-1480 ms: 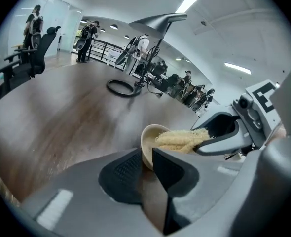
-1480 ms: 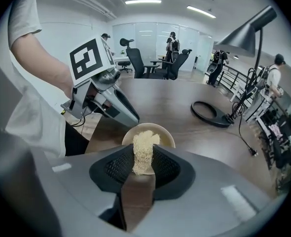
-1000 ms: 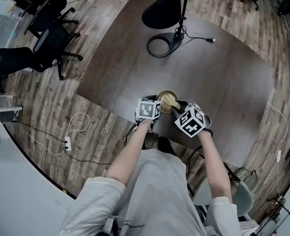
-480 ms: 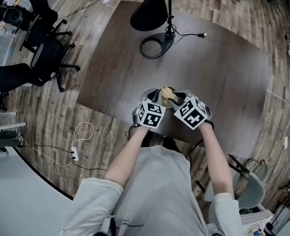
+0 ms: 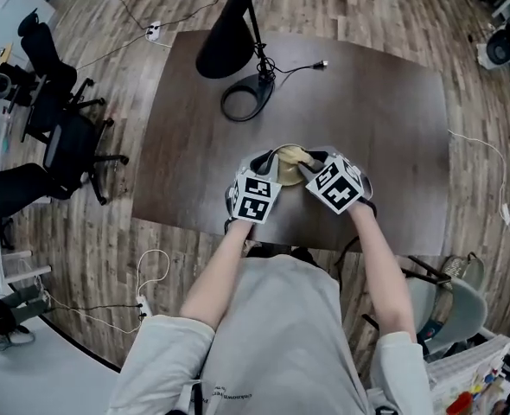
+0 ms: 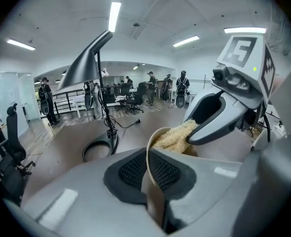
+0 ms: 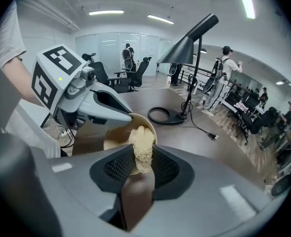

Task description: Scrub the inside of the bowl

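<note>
Tan and thin-walled, the bowl (image 5: 281, 166) sits over the near edge of the tabletop (image 5: 376, 119), about halfway along it. The lamp (image 5: 240, 102) stands well apart toward the far edge. I cannot tell from the head view whether the bowl's base rests on the wood or hangs just above it.

My left gripper (image 6: 151, 173) is clamped on the bowl's rim, one pad inside the wall and one outside. My right gripper (image 7: 141, 168) is closed on a straw-coloured fibrous scrubber (image 7: 142, 146), with the free end poking out past the jaws and down into the bowl's mouth. From the left gripper view the scrubber (image 6: 175, 136) lies against the inner wall, just under the right gripper's fingers (image 6: 212, 128).

I judge the bowl to be light and stiff, with a smooth surface that would slide or pivot under a single rim pinch if I scrub hard. The rim hold on the side opposite the scrubbing is the right place, and I would like it deep enough that the pads bear on the wall, not just the lip.

The scrubber looks coarse, springy and nearly weightless. It will squash and bend instead of pushing back, so a hold close to its working end gives me more pressure on the wall.
</note>
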A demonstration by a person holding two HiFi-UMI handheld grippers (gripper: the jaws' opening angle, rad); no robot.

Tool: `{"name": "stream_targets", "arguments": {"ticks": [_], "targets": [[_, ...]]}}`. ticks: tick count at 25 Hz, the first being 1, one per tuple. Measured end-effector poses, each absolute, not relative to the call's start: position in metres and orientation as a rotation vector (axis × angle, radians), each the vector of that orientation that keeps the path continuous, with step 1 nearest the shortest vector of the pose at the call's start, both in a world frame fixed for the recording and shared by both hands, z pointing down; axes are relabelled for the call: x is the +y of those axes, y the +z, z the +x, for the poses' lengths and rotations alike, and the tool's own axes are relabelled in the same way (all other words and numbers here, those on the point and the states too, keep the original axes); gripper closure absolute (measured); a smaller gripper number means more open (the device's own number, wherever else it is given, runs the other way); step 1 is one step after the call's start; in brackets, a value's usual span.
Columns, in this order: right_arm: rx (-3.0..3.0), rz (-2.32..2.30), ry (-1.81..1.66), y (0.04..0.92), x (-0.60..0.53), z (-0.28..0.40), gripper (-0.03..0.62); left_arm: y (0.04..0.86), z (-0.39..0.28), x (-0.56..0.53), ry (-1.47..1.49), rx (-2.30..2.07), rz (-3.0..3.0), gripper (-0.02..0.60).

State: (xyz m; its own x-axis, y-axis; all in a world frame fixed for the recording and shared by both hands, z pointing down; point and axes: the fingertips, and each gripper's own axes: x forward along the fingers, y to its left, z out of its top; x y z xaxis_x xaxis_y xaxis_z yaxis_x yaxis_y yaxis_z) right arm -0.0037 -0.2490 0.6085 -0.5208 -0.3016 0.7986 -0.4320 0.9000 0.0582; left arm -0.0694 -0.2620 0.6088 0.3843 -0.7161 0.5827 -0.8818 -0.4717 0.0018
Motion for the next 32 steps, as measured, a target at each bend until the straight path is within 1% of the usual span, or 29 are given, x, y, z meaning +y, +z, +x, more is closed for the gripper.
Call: {"name": "stream_targets", "arguments": {"ticks": [5,13,32], "targets": [[-2.145,0.610,0.171,0.595,-0.255,0.010,0.471,0.590,-0.067,-0.273,0.692,-1.422,2.368,0.566],[-2.047,0.643,0.204,0.601,-0.235,0.015,0.474,0.571,-0.064,-0.278,0.591,-1.424,2.391,0.564],[-2.148,0.606,0.244,0.588,-0.226,-0.014,0.479,0.566,-0.054,-0.282,0.543,-1.375,2.420,0.563]]}}
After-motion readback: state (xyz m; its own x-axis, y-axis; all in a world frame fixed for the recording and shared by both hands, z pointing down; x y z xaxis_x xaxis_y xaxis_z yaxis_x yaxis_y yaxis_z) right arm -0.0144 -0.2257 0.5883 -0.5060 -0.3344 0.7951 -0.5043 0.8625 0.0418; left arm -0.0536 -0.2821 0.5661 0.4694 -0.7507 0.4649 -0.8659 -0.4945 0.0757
